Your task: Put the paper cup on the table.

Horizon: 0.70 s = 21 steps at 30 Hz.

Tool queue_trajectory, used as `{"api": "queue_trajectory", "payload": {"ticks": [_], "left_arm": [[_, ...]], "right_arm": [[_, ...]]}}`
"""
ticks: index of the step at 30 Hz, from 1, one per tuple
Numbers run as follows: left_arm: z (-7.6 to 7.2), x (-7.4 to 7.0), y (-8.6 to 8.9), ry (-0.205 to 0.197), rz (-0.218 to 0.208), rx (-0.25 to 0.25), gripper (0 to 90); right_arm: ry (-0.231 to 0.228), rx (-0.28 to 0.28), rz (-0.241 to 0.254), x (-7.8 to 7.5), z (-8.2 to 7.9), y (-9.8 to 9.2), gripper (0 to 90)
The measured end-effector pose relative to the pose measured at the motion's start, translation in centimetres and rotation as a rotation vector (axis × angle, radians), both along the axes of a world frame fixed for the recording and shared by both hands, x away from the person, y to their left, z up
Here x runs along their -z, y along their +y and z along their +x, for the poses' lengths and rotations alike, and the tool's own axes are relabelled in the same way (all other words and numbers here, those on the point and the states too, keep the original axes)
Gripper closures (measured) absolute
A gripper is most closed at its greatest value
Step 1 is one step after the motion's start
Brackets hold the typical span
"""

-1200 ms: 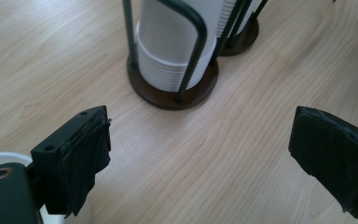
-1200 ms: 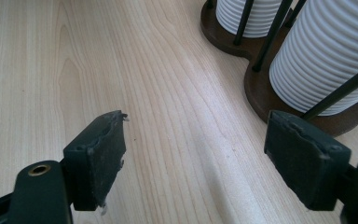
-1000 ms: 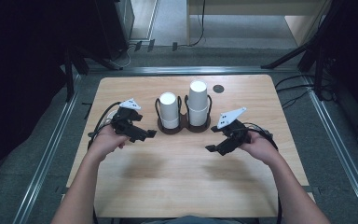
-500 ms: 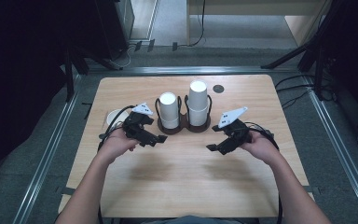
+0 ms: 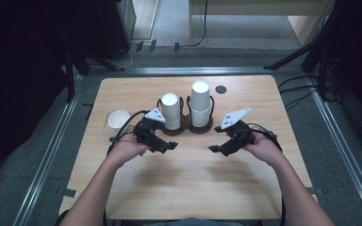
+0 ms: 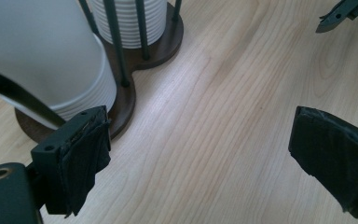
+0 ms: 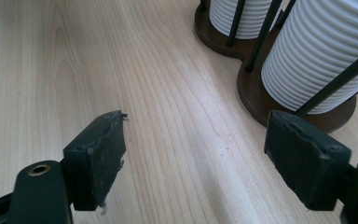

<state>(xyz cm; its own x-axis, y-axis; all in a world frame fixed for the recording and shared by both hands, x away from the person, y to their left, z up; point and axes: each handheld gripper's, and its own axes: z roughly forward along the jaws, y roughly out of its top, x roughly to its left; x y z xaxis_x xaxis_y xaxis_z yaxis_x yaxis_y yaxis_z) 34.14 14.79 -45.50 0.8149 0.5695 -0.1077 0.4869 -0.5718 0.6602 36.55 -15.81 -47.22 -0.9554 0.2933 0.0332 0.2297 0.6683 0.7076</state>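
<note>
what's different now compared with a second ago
The left gripper moved right and toward the person, uncovering a single white paper cup at the table's left. Its jaws are open and empty. The right gripper, open, and the two white cup stacks in the brown holder stayed put.

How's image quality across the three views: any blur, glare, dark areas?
High view: table evenly lit, surroundings nearly black, soft arm shadows on the wood. Left gripper view: nearest cup stack slightly soft and bright. Right gripper view: wood grain sharp, cup stack crisp, no glare.
</note>
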Motion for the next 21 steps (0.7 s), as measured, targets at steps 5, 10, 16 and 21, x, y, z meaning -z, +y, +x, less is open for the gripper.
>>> {"api": "queue_trajectory", "payload": {"ticks": [5,10,16,21], "left_arm": [[-0.2,0.2,-0.7,-0.007,0.013,0.013,5.7],[-0.3,0.5,-1.7,-0.015,0.017,0.029,5.7],[-0.2,0.7,-2.7,-0.018,0.012,0.043,5.7],[-0.1,0.8,-3.2,-0.027,0.011,0.047,5.7]], "right_arm": [[-0.010,0.001,0.005,-0.1,-0.2,0.1,20.6],[-0.018,-0.009,0.002,0.0,-0.3,0.3,20.7],[-0.010,-0.007,0.000,0.1,-0.6,0.3,20.6],[-0.004,-0.002,-0.002,0.2,-0.8,0.3,20.6]]}}
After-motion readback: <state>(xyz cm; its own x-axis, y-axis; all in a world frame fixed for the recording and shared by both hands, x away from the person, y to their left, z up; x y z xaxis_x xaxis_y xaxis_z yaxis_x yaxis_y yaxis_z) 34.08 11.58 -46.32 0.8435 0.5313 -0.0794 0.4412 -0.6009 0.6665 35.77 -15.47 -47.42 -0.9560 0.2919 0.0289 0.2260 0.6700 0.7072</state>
